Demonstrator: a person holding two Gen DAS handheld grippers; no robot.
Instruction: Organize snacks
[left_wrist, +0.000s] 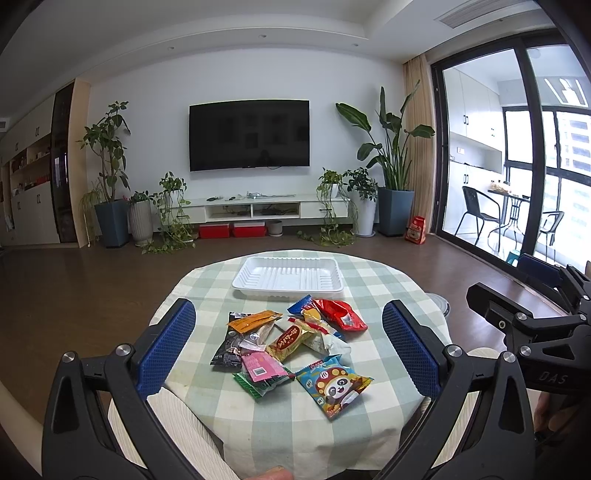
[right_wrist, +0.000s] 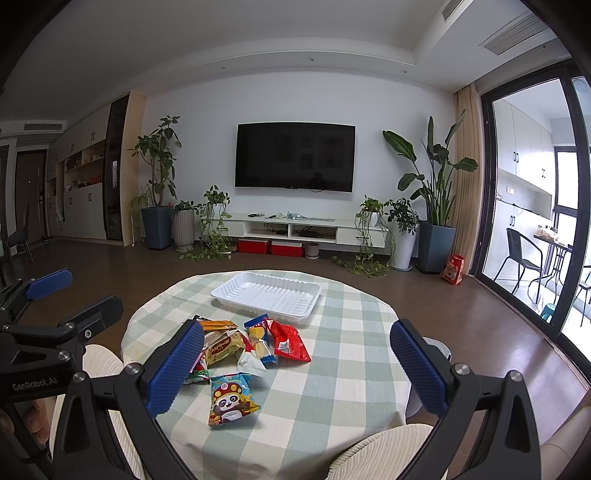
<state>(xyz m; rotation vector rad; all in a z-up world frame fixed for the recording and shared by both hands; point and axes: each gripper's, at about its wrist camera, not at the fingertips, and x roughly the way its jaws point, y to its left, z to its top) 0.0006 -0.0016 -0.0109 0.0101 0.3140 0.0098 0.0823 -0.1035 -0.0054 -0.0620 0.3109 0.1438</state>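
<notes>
A pile of snack packets (left_wrist: 284, 339) lies on the round table's green-checked cloth (left_wrist: 373, 284). Nearest me is a blue panda packet (left_wrist: 334, 384) (right_wrist: 231, 400); a red packet (left_wrist: 341, 314) (right_wrist: 288, 339) lies at the pile's far right. Behind the pile sits an empty white tray (left_wrist: 290, 275) (right_wrist: 266, 291). My left gripper (left_wrist: 288, 345) is open, held above the table's near edge with the pile showing between its blue pads. My right gripper (right_wrist: 299, 365) is open too, hovering to the right of the pile over bare cloth. Neither holds anything.
The other gripper shows at the side of each view (left_wrist: 524, 317) (right_wrist: 55, 321). A person's knees in pale ribbed fabric (right_wrist: 384, 450) are at the table's near edge. Wooden floor surrounds the table; a TV (left_wrist: 249, 134), plants and a glass door (left_wrist: 517, 155) stand far off.
</notes>
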